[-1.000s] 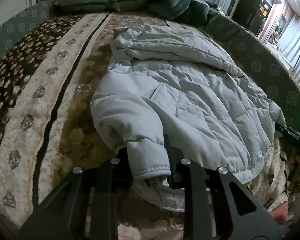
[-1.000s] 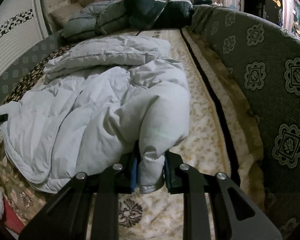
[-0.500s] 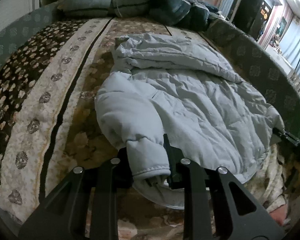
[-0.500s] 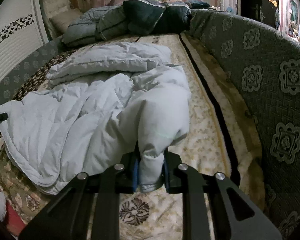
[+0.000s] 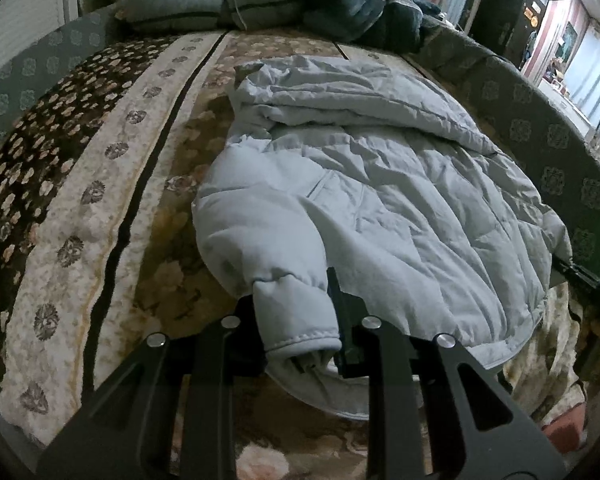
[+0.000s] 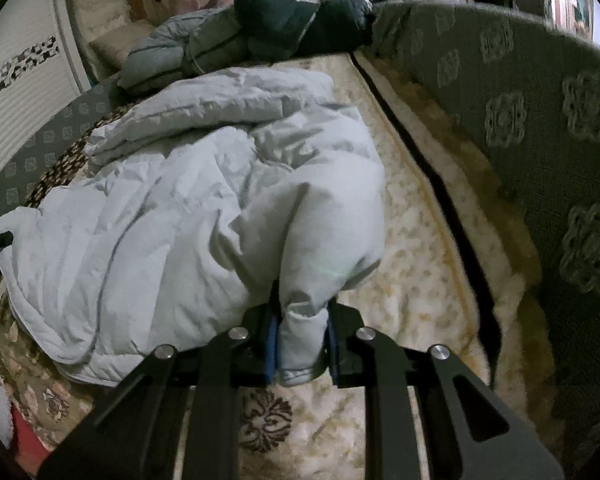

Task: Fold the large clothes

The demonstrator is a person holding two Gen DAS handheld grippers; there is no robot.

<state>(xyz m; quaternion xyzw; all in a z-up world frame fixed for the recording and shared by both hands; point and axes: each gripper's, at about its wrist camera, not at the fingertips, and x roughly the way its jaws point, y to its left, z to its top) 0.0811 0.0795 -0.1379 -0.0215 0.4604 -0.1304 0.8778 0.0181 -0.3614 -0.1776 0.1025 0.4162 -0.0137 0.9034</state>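
A pale grey padded jacket (image 5: 380, 184) lies spread on a patterned bed cover (image 5: 100, 208); it also shows in the right wrist view (image 6: 172, 216). My left gripper (image 5: 296, 320) is shut on the cuff of one sleeve (image 5: 292, 312), held just above the cover. My right gripper (image 6: 302, 336) is shut on the cuff of the other sleeve (image 6: 300, 332), with the sleeve bulging up in front of it. The other gripper's tip shows at the jacket's far edge in each view.
Dark folded jackets and pillows (image 5: 284, 4) are piled at the head of the bed. A grey patterned raised border (image 6: 540, 120) runs along the bed's right side. Something red (image 6: 24, 436) sits below the near bed edge.
Both grippers have kept their hold on the cuffs and lifted or drawn back slightly; the sleeves bunch a little more toward me. The jacket body has barely shifted.
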